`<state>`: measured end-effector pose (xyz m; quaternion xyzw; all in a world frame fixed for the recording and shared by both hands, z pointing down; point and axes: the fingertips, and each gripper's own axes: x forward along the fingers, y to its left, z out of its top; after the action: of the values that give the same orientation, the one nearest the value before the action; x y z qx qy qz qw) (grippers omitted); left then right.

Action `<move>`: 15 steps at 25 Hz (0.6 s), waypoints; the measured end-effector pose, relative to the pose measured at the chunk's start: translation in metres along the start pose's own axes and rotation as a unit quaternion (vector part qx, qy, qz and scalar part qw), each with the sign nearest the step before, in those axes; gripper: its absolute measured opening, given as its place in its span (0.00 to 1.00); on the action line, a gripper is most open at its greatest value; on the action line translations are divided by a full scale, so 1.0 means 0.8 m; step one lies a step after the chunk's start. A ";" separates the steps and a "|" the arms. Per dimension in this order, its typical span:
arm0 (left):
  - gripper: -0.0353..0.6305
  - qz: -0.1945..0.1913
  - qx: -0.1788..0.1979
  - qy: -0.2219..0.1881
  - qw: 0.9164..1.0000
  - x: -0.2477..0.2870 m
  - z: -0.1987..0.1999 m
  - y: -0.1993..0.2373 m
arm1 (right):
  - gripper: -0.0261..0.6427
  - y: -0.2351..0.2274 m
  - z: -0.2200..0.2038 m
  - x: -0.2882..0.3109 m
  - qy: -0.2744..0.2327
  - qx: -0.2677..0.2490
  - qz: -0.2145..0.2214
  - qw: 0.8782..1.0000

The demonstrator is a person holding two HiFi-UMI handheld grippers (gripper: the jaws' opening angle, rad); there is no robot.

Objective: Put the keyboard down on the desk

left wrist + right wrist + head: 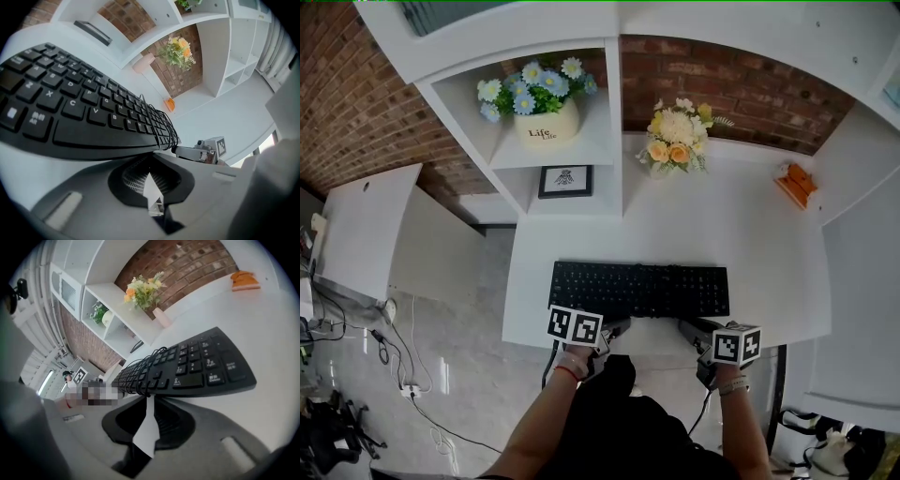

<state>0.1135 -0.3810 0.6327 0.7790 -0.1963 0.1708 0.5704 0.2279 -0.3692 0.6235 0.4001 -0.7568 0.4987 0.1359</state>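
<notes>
The desk [750, 234] is white and mostly bare, with only a vase of flowers [677, 141] and a small orange thing [795, 183] along its back edge.

The keyboard [639, 289] lies on it near the front edge, about midway along. Its long side runs parallel to that edge. In the head view it looks flat on the top. In both gripper views its underside seems to meet the white surface, with no lift showing. Its cable [145, 371] is wound in loops around the body and has not been uncoiled.

The left gripper [614, 330] sits at the front edge, just before the keyboard's near side. In its own view the jaws are closed together with nothing between them, and the keyboard [70, 108] sits just past the tips.

The right gripper [692, 330] is at the same edge, further towards the right end. Its jaws are nearly together, with a thin gap through which the white desk shows. They hold nothing. The keyboard [197, 366] and its cable loops lie just beyond the tips, and it is hard to tell whether the tips touch them.

On this showing the put-down is done, since the keyboard rests on the desk and neither gripper grips it. All that appears to be left is to draw both grippers back from the front edge.
</notes>
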 end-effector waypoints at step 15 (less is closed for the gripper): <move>0.04 0.002 0.011 -0.011 1.000 -0.016 -0.002 0.001 | 0.04 -0.012 -0.012 -0.002 -0.006 0.004 -0.028 1.000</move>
<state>0.1019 -0.3785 0.6273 0.7868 -0.2020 0.1652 0.5594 0.2344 -0.3621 0.6334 0.4247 -0.7442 0.4953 0.1431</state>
